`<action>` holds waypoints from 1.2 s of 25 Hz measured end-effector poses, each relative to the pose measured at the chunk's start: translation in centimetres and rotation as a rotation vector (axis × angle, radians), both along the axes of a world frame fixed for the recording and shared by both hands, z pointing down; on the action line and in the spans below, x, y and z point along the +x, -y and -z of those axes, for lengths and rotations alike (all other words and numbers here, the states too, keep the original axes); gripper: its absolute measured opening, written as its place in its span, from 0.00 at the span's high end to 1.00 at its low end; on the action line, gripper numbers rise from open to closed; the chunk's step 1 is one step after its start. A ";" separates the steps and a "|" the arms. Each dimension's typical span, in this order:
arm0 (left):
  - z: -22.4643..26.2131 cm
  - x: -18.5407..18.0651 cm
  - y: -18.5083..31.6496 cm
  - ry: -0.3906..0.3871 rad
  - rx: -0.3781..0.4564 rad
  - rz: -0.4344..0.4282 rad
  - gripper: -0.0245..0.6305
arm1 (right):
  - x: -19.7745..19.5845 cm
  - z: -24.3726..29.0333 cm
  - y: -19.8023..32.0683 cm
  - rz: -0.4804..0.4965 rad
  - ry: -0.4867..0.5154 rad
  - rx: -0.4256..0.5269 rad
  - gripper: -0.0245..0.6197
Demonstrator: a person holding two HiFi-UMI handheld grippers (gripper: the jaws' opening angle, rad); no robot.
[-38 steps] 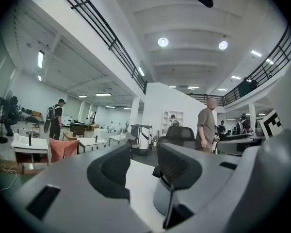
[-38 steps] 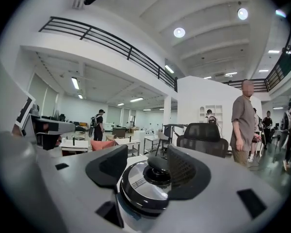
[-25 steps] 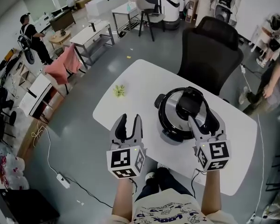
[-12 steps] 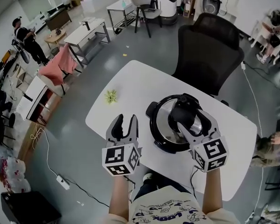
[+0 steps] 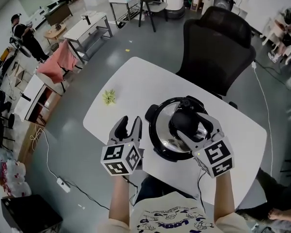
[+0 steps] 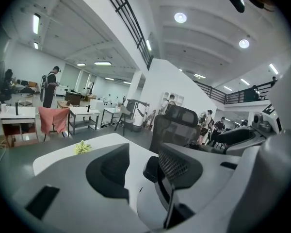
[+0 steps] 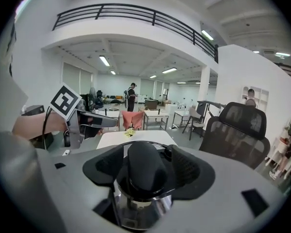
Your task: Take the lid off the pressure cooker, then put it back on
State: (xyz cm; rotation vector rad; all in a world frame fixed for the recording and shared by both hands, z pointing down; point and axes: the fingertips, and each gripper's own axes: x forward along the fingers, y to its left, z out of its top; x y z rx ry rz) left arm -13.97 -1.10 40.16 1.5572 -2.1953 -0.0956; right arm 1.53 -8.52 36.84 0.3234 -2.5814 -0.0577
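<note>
Jaws spread on both grippers, just been opening.

Head view: left gripper low over white table, just left of pressure cooker, nothing between its jaws. Right gripper straddles bulky black handle of lid. Lid seated on cooker: round, shiny steel, black rim.

Left gripper view: cooker's rounded black side lug just beyond dimpled pads; mesh chair behind cooker.

Right gripper view only: smooth domed handle between pads, not visibly pinched; crumpled green thing beyond cooker.
</note>
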 end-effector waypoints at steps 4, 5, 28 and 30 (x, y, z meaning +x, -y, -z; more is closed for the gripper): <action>-1.2 -1.3 1.4 -0.068 0.014 0.005 0.68 | -0.9 -0.8 0.2 0.025 -0.033 -0.016 0.46; -1.5 -1.6 1.9 -0.087 0.019 0.005 0.68 | -1.1 -1.0 0.2 0.030 -0.042 -0.019 0.46; -10.3 -2.7 9.6 -0.534 -0.049 -0.309 0.65 | -4.2 -5.3 2.1 0.049 -0.308 -0.059 0.46; -10.5 -2.5 9.7 -0.557 -0.053 -0.331 0.65 | -4.1 -5.5 2.1 0.051 -0.342 -0.064 0.46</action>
